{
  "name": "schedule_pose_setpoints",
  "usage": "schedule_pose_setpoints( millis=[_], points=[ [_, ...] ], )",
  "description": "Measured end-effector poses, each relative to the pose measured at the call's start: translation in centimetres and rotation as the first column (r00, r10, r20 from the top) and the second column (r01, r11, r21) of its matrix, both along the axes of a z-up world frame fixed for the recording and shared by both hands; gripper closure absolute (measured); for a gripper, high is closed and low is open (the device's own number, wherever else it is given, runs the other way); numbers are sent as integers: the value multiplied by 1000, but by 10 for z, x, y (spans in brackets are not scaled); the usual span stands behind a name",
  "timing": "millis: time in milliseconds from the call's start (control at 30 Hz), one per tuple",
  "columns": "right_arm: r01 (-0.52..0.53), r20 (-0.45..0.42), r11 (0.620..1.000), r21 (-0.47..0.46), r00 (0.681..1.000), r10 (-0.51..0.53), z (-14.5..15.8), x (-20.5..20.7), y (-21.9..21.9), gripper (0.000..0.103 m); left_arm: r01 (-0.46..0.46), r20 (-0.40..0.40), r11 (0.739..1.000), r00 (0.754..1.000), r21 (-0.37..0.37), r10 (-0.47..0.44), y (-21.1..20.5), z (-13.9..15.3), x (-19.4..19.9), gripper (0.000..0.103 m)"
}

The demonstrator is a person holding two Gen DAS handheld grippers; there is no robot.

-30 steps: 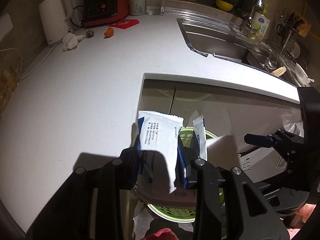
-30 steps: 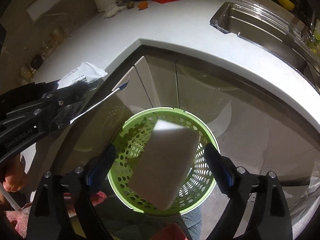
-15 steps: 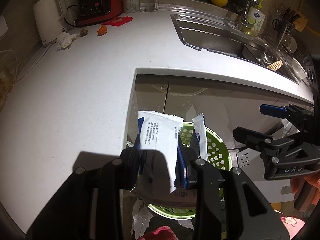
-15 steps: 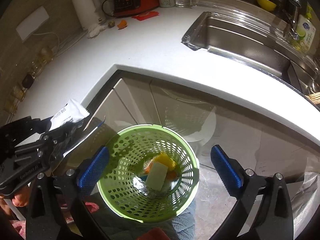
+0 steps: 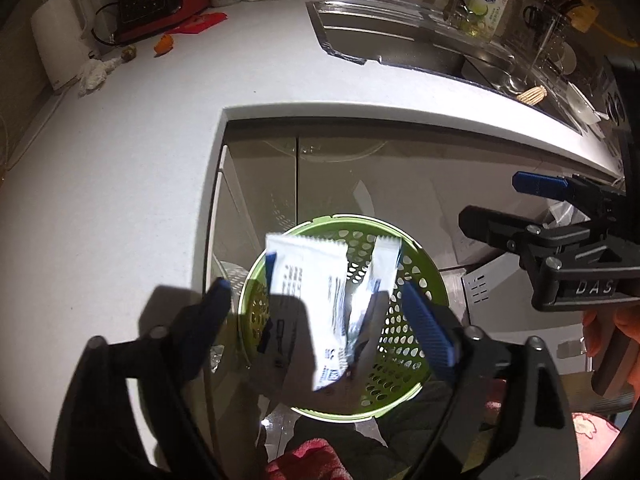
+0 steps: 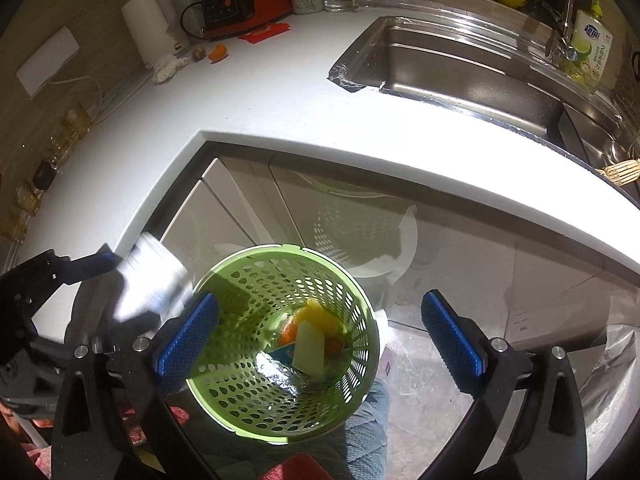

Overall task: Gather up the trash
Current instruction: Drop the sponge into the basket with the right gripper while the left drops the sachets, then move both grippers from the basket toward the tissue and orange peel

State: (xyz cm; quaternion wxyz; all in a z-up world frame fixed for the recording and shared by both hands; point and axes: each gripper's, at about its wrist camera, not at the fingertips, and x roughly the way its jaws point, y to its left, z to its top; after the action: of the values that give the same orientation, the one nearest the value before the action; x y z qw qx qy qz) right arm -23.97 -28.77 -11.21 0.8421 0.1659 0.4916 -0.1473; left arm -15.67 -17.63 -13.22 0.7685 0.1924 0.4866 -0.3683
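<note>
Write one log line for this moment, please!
left hand-held gripper: open | white wrappers: loose above green basket | right hand-held gripper: open, empty

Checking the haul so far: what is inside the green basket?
In the green basket: a pale block, orange and yellow scraps, crumpled foil. The right gripper's finger covers part of the basket.

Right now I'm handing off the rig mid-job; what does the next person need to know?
Left hand-held gripper: open, two white wrappers loose between its fingers above the green basket.
Right hand-held gripper: open, empty, over the basket.
Done: foil, sponge and peels lie in the basket.
Left: crumpled tissue and orange peel by the kettle.
</note>
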Motion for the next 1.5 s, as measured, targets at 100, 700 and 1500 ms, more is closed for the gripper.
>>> schedule_pose_setpoints(
  millis=[100, 700, 1500],
  points=[
    [8, 1, 1000, -2, 1000, -8, 0, -2, -1, 3, 26, 3, 1000, 1000, 14, -26, -4, -2, -5, 14],
    [13, 13, 1000, -10, 1000, -13, 6, 5, -7, 3, -49, 37, 999, 998, -12, 49, 4, 15, 12, 13],
    [-311, 85, 950, -26, 946, 312, 13, 124, 17, 2, -356, 128, 934, 925, -37, 358, 61, 37, 159, 8]
  ],
)
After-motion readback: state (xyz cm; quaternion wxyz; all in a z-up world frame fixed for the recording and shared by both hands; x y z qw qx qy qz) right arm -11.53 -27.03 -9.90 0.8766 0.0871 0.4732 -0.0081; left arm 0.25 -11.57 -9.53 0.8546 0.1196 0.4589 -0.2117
